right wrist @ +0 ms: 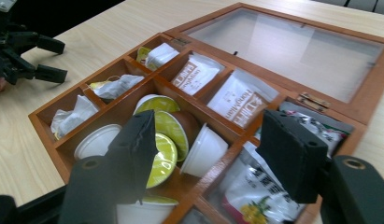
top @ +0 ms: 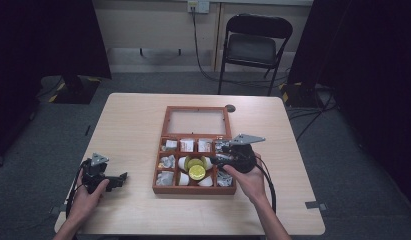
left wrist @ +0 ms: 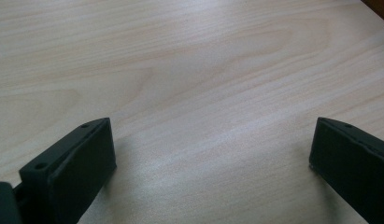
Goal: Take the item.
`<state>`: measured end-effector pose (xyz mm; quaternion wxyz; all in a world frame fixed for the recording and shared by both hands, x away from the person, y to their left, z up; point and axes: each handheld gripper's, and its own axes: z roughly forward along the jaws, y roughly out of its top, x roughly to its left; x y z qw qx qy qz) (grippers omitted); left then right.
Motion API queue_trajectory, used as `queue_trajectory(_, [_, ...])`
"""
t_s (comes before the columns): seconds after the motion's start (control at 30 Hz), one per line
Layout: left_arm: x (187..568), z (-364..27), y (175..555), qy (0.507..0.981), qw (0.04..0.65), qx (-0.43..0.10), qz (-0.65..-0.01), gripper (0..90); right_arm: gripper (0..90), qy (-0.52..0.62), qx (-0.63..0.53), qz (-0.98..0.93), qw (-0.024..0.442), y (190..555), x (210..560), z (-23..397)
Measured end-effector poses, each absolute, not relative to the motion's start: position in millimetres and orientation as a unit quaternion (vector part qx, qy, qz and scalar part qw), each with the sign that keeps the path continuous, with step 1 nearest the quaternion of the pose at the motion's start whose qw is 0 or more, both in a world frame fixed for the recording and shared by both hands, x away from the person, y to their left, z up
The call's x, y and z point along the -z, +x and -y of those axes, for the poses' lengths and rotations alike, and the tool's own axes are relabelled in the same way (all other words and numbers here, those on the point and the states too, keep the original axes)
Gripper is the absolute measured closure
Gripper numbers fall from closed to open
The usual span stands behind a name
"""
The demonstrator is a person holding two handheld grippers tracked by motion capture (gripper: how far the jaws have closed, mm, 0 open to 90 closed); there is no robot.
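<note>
A wooden compartment box (top: 193, 190) lies in the middle of the table with its glass lid (top: 196, 121) laid back flat. Its middle compartment holds yellow-lidded cups (right wrist: 168, 135) and white cups (right wrist: 203, 151). Tea sachets (right wrist: 238, 100) fill the far row, and a packet with a yellow flower (right wrist: 250, 186) lies at the right. My right gripper (right wrist: 210, 140) hovers over the box's right side (top: 216, 161), its jaws open with nothing pressed between them. My left gripper (left wrist: 213, 154) rests on bare table left of the box (top: 122, 179), jaws wide open and empty.
The light wooden table (top: 133, 125) has bare room left of and behind the box. A black folding chair (top: 253, 45) stands beyond the far edge. Dark curtains hang on both sides, and cables trail across the floor at the right.
</note>
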<state>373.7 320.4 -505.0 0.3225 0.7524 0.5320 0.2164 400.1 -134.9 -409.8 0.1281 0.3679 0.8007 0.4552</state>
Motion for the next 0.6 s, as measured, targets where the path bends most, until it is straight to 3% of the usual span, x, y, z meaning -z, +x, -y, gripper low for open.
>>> queue_trajectory(0.6, [505, -320, 374, 0.752, 0.323, -0.216, -0.532, 0.0, 45.9, 0.333, -0.433, -0.831, 0.106, 401, 432, 96])
